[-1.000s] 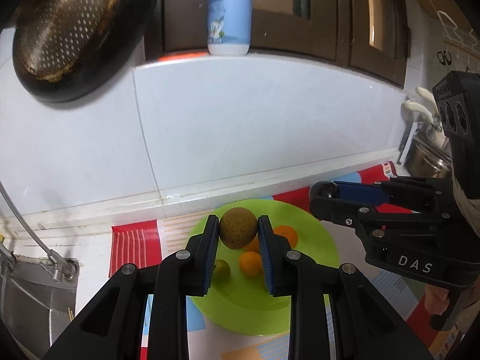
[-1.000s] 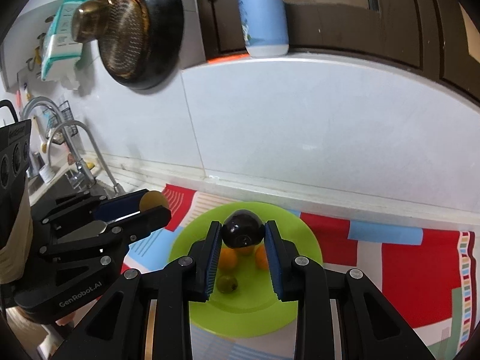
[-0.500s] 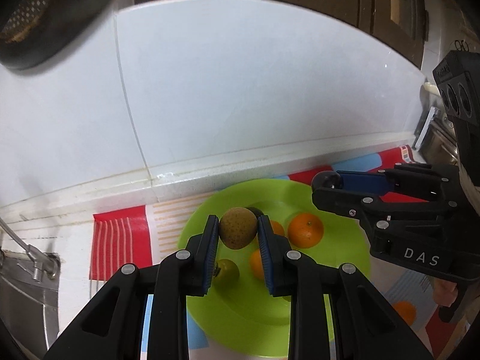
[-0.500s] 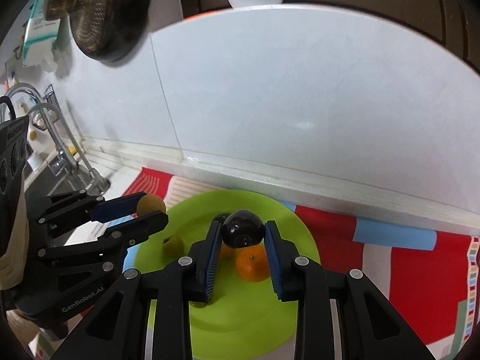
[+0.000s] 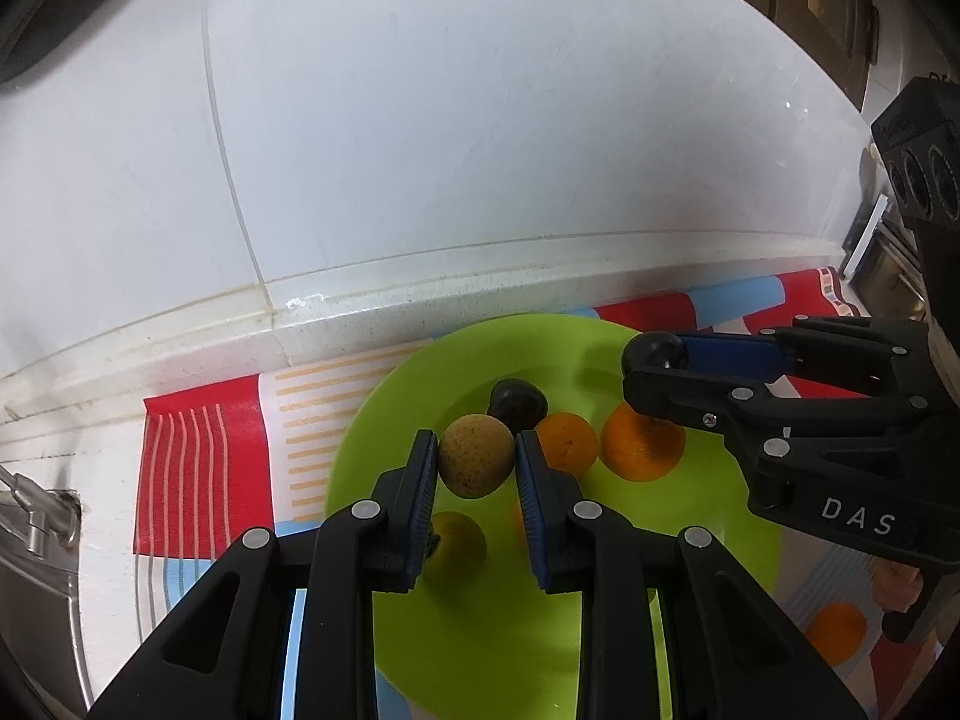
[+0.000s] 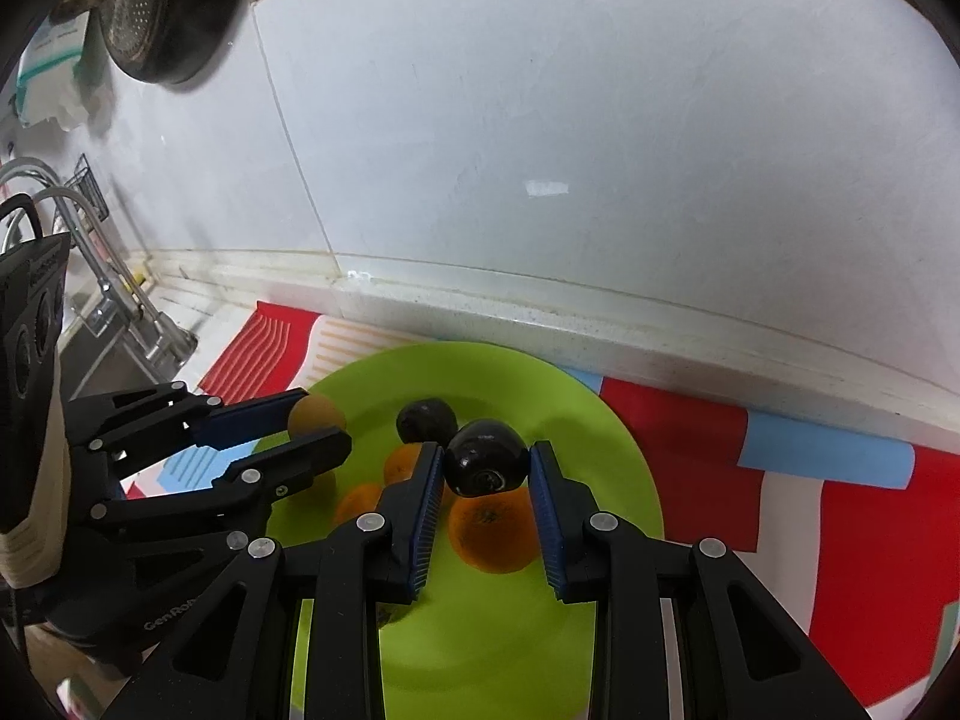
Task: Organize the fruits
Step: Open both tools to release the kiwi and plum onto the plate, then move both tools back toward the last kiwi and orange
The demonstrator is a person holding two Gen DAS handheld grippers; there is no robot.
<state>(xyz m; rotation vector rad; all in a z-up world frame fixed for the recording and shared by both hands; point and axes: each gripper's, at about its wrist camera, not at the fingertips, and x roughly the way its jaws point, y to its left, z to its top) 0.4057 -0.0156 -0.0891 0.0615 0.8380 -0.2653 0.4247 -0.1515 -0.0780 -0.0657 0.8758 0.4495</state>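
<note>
White wall tiles (image 5: pixel 480 150) fill the background in both wrist views, meeting a pale speckled counter ledge (image 5: pixel 360 324) along their foot. Below the ledge lies a patterned mat (image 5: pixel 198 468) in red, blue, white and orange stripes, and at the far left of the right wrist view a chrome tap (image 6: pixel 114 294) curves beside the sink. A dark perforated pan (image 6: pixel 162 12) hangs on the wall at that view's upper left. On the mat sits a lime-green plate (image 5: pixel 480 630), the largest of the task's things. Over it hang the two black grippers: the left gripper (image 5: pixel 474 462) is clamped on a speckled brown fruit (image 5: pixel 475 463), its blue pads pressing both sides, and the right gripper (image 6: pixel 485 465) is clamped the same way on a glossy dark fruit (image 6: pixel 485 464). Both held fruits are above the plate's middle. On the plate lie two oranges (image 5: pixel 642 444) (image 5: pixel 567 441) side by side, a second dark fruit (image 5: pixel 519 402) just behind them, and a small yellow-green fruit (image 5: pixel 456 546) nearer the camera, partly hidden by the left gripper's finger. Off the plate, another orange (image 5: pixel 837 630) rests on the mat at the lower right of the left wrist view.
</note>
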